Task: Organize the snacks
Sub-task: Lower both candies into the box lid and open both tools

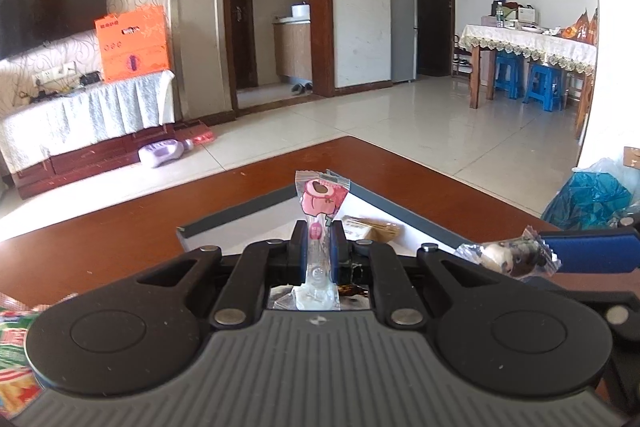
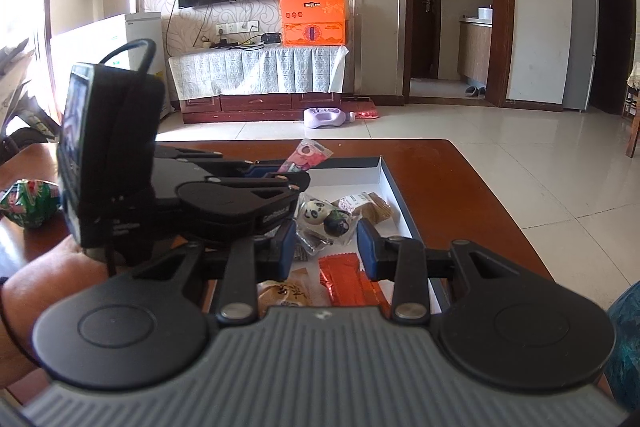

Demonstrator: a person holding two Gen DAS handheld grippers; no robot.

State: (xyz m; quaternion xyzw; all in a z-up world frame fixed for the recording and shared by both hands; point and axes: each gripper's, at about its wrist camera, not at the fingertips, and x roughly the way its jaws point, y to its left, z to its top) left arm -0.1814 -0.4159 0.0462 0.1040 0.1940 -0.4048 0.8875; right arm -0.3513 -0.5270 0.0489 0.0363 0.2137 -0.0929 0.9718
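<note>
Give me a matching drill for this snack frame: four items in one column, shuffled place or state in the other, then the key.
Items
1. pink snack packet
2. panda snack
3. orange wrapper
4. green bag

Places or states
A. lies flat in the white tray
B. on the table outside the tray
C. pinched in the left hand-held gripper
D. between the right hand-held gripper jaws

Pairs: 1-C, 2-D, 3-A, 4-B
</note>
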